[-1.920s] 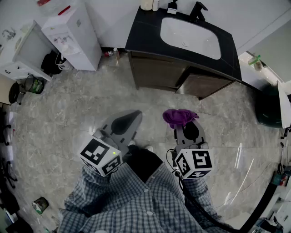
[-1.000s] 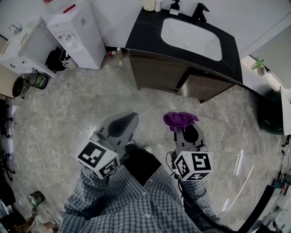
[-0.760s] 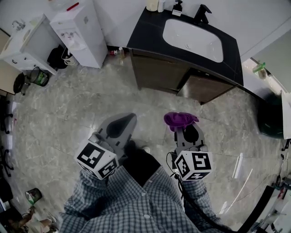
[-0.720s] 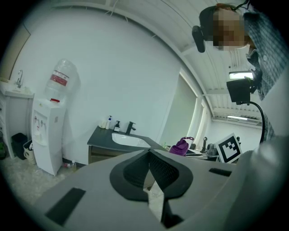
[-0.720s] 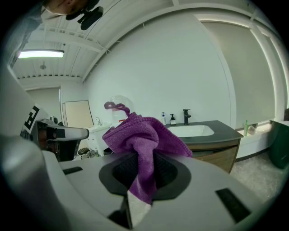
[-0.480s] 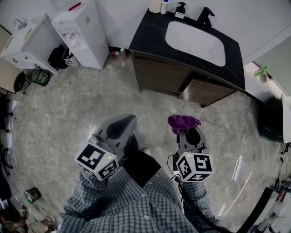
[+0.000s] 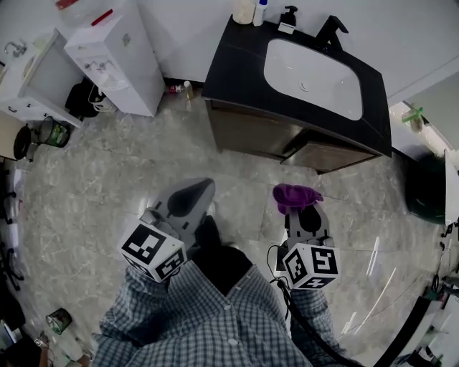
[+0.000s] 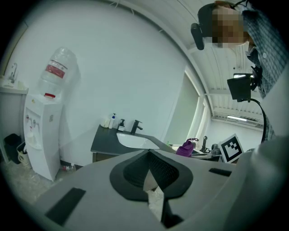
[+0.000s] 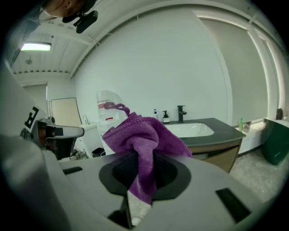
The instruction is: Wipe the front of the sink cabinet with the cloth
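Note:
The sink cabinet (image 7: 287,140) stands ahead of me against the white wall, with dark wood fronts, a black top and a white basin (image 7: 314,68). My right gripper (image 7: 298,201) is shut on a bunched purple cloth (image 7: 294,195), held over the floor a step short of the cabinet front. The cloth (image 9: 143,140) hangs out of the closed jaws in the right gripper view, with the cabinet (image 9: 216,151) behind it. My left gripper (image 7: 202,188) is shut and holds nothing, level with the right one and to its left. Its tips (image 8: 150,155) meet in the left gripper view.
A white water dispenser (image 7: 115,54) stands left of the cabinet, with small bottles (image 7: 183,89) on the floor between them. A tap (image 7: 331,30) and soap bottles (image 7: 288,18) sit on the counter's back edge. Bins (image 7: 54,132) lie far left. A dark green bin (image 7: 429,168) is at right.
I have stepped closer: the cabinet now fills more of the head view. The right gripper with the cloth shifted slightly right and down in frame. The left gripper has barely moved.

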`<action>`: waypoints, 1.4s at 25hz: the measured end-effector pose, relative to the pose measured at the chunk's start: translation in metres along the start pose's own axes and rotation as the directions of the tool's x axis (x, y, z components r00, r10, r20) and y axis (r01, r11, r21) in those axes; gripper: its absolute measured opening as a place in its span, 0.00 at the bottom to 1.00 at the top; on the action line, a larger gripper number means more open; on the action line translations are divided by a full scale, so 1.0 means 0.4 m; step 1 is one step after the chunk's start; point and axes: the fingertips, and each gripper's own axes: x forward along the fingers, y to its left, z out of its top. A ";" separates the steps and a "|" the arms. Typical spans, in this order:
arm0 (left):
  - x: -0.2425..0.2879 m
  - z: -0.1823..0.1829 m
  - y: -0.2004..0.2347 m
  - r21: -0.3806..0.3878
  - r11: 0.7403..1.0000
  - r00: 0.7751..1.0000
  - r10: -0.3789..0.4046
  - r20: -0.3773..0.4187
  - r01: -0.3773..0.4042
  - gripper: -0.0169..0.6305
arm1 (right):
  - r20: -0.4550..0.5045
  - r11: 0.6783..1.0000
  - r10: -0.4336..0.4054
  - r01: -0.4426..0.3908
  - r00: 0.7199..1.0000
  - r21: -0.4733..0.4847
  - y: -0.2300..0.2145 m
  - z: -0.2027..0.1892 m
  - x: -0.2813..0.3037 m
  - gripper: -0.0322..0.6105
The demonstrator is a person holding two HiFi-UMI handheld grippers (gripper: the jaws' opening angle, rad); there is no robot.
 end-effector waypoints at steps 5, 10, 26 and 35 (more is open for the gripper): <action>0.094 0.011 0.115 -0.014 0.998 0.997 -0.068 -0.047 0.067 0.04 | -0.010 0.998 -0.063 0.064 0.998 0.025 -0.021 0.023 0.133 0.16; 0.180 -0.039 0.209 -0.048 0.992 0.987 -0.121 -0.108 0.116 0.04 | -0.007 0.988 -0.155 0.156 0.988 0.025 -0.103 0.025 0.251 0.16; 0.431 -0.285 0.472 -0.095 0.991 0.990 0.082 -0.116 -0.094 0.04 | 0.058 0.968 -0.238 0.242 0.969 -0.066 -0.373 -0.154 0.562 0.16; 0.469 -0.389 0.512 -0.095 0.985 0.983 0.129 -0.132 -0.142 0.04 | 0.058 0.961 -0.249 0.254 0.967 -0.105 -0.497 -0.232 0.672 0.16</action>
